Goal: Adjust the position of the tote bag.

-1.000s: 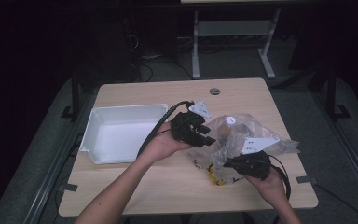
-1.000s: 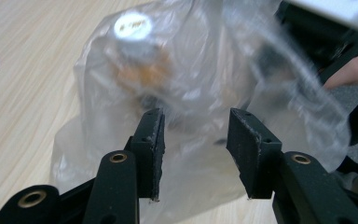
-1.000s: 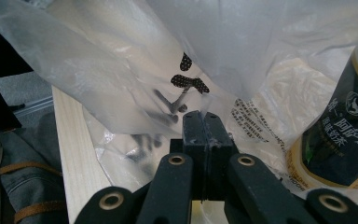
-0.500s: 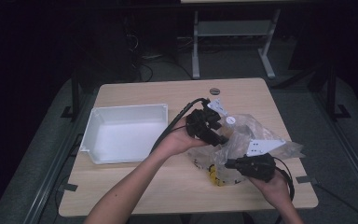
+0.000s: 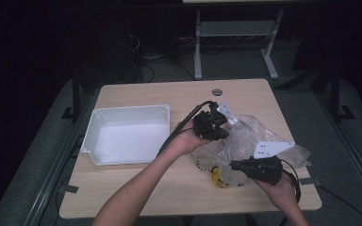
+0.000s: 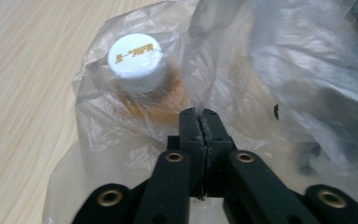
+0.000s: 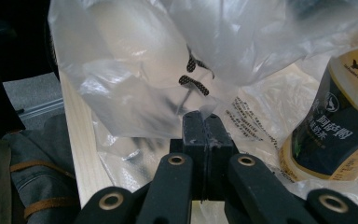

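Observation:
A clear plastic bag [image 5: 245,146] lies on the right half of the wooden table [image 5: 169,94]. Inside it is a bottle with a white cap [image 6: 134,58] and amber contents, and a bottle with a dark blue and yellow label [image 7: 340,130]. My left gripper [image 5: 217,126] is at the bag's far left edge, its jaws shut on a fold of the plastic bag [image 6: 223,74]. My right gripper [image 5: 238,165] is at the bag's near side, also shut on the plastic bag [image 7: 168,70]. The film rises from between each pair of jaws.
An empty white tray [image 5: 101,122] stands on the left half of the table. A round hole [image 5: 217,91] is set in the far edge of the tabletop. Beyond the table stands a metal frame [image 5: 235,37] on a dark floor.
My left gripper has moved right and away along the bag's far edge, lifting the film. The right gripper has held its grip near the front, shifting slightly.

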Tool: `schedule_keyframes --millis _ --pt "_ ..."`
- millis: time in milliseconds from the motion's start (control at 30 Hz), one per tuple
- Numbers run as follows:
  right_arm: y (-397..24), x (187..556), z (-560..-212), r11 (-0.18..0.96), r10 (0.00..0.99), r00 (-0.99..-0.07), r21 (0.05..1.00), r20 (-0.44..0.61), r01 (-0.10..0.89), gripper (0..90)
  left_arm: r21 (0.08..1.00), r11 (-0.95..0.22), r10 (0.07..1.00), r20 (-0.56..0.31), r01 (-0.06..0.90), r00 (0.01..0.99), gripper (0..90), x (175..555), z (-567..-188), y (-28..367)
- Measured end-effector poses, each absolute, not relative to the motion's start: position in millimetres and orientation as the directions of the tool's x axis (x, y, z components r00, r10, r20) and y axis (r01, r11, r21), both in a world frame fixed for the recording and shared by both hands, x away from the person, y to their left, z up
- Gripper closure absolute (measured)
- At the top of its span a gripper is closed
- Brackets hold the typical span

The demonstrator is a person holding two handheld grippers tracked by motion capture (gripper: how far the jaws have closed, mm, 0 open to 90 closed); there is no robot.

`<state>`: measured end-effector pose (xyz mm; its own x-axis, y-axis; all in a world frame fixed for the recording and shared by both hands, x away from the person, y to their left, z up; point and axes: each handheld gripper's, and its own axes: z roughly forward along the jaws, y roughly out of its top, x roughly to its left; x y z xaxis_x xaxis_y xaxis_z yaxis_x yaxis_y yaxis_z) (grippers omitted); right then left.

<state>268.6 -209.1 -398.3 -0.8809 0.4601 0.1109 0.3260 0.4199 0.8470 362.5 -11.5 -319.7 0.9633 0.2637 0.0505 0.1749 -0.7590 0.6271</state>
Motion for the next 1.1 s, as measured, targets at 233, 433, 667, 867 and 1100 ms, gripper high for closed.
schedule_keyframes --millis 233,433,667,867,1100 --pt "-212 269 -401 0.427 0.475 -0.873 0.839 0.11 0.338 87.9 0.634 -0.742 0.323 0.052 0.219 0.945 90.0 368 -324 5" --pt "-212 272 -403 0.437 0.482 -0.869 0.83 0.109 0.346 88.1 0.624 -0.735 0.368 0.041 0.264 0.929 90.0 375 -335 22" --pt "-214 274 -407 0.453 0.492 -0.863 0.815 0.111 0.362 89.2 0.609 -0.729 0.407 0.021 0.311 0.913 90.0 379 -350 37" --pt "-217 275 -410 0.455 0.504 -0.855 0.805 0.12 0.381 89.4 0.596 -0.722 0.438 -0.001 0.352 0.899 90.0 382 -363 49" --pt "-220 278 -415 0.467 0.518 -0.846 0.786 0.127 0.405 89.6 0.583 -0.716 0.463 -0.016 0.385 0.886 90.0 379 -379 58"
